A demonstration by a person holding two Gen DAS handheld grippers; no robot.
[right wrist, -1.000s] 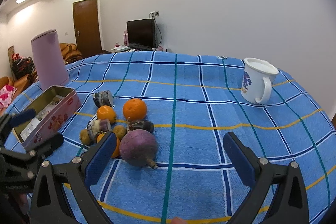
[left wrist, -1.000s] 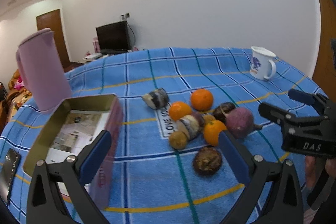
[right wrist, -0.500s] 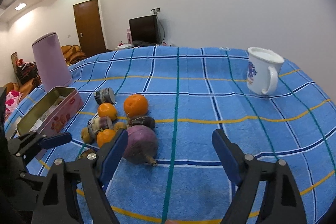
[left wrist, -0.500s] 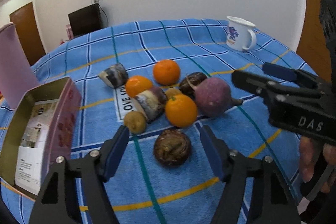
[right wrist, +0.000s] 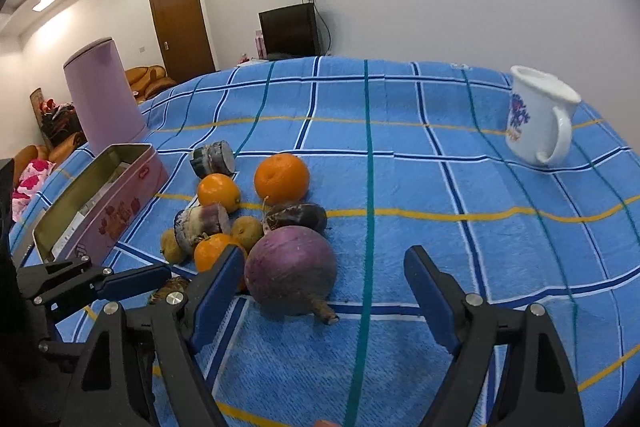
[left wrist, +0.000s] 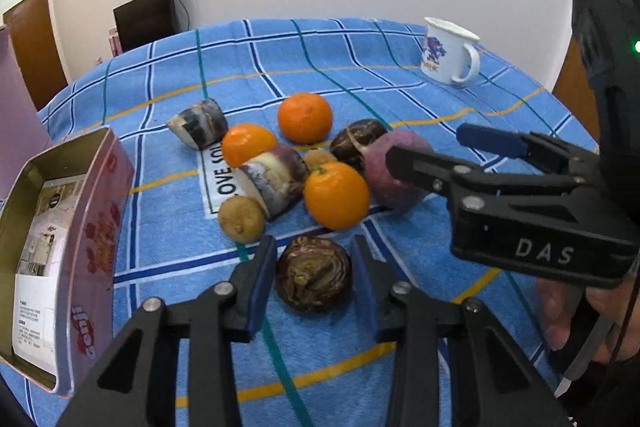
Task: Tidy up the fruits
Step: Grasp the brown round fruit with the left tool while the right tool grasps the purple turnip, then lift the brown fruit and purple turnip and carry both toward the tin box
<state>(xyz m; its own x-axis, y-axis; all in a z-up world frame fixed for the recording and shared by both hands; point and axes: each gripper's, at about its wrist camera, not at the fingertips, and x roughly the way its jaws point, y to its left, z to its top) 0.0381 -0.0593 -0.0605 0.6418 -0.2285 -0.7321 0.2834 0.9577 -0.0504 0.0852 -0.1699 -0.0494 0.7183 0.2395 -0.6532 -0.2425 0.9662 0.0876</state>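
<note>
A heap of fruit lies on the blue checked cloth [left wrist: 400,99]: three oranges [left wrist: 336,195], a round purple root [right wrist: 292,267], a small brown fruit [left wrist: 241,219] and cut striped pieces [left wrist: 276,179]. In front of the heap lies a dark brown fruit [left wrist: 314,273]. My left gripper [left wrist: 314,283] straddles it; its jaws are closing and both pads touch its sides. My right gripper [right wrist: 324,267] is open, low over the cloth, with the purple root just ahead, close to its left finger. From the left wrist, the right gripper [left wrist: 436,147] reaches in from the right toward that root.
An open pink tin [left wrist: 92,227] with a paper inside sits left of the heap. A white mug [right wrist: 536,115] stands at the far right, and a tall pink jug [right wrist: 104,95] behind the tin. A hand [left wrist: 560,311] holds the right gripper's handle.
My left gripper has come down and forward, and its jaws have narrowed from wide apart onto the dark brown fruit. The right gripper narrowed a little and moved closer to the purple root.
</note>
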